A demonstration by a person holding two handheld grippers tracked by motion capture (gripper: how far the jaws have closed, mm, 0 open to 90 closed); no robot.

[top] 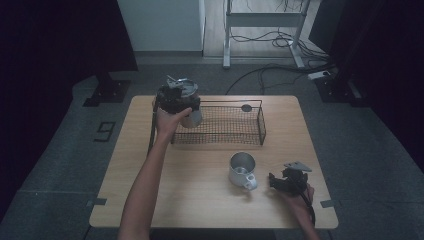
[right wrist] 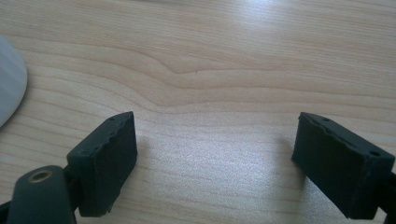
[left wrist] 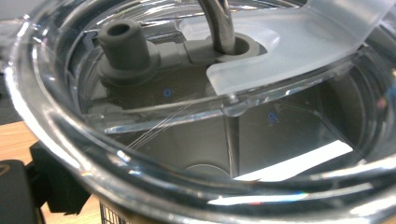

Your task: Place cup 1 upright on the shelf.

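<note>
My left gripper (top: 181, 106) holds a steel tumbler (top: 192, 114) with a clear lid (left wrist: 196, 93) at the left end of the black wire basket (top: 260, 131), above its rim. Up close, the lid shows a grey spout and a metal straw, and one black finger (left wrist: 51, 184) sits at the tumbler's lower left side. A metal mug (top: 242, 168) with a handle stands on the table at front centre. My right gripper (top: 276, 181) rests low on the wood just right of the mug. Its jaws (right wrist: 212, 158) stand wide apart, open, with bare table between them.
The wire basket holds a small dark round thing (top: 246, 107) near its back wall. The wooden table (top: 200, 200) has open room at front left. A pale curved edge (right wrist: 9, 84) shows at the left of the right gripper view. Cables and a stand lie on the floor behind.
</note>
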